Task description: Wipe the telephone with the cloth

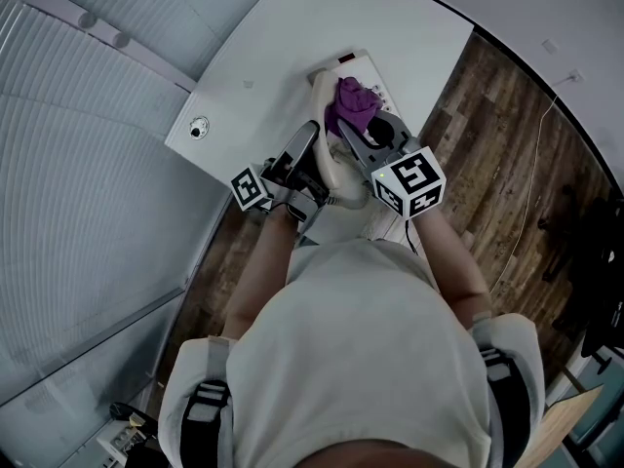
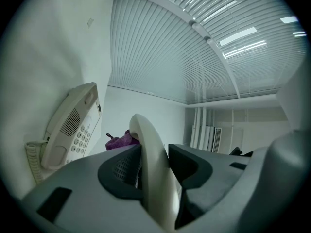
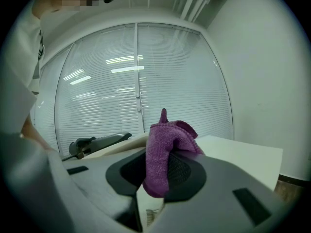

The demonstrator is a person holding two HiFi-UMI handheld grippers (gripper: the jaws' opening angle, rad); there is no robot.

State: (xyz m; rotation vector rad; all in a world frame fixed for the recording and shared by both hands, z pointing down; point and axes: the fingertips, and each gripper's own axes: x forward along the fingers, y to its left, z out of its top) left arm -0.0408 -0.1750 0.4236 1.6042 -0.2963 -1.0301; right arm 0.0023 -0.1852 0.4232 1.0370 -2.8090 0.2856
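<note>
The cream telephone base [image 2: 73, 127] with its keypad lies on the white table [image 1: 292, 47]; its coiled cord [image 2: 33, 159] hangs at the left. My left gripper [image 1: 310, 169] is shut on the cream handset [image 2: 150, 169], lifted off the base. The handset [image 1: 327, 130] runs up between the two grippers in the head view. My right gripper [image 1: 366, 139] is shut on a purple cloth [image 3: 163, 154], which rests against the handset's upper end. The cloth [image 1: 353, 107] covers part of the phone base [image 1: 375, 71]. The purple cloth [image 2: 121, 141] also peeks out behind the handset.
The white table's near edge [image 1: 210, 164] meets a wood floor [image 1: 507, 144]. A small round fitting [image 1: 199, 128] sits at the table's left corner. Window blinds [image 1: 88, 213] fill the left side. A thin cable [image 1: 531, 193] trails over the floor on the right.
</note>
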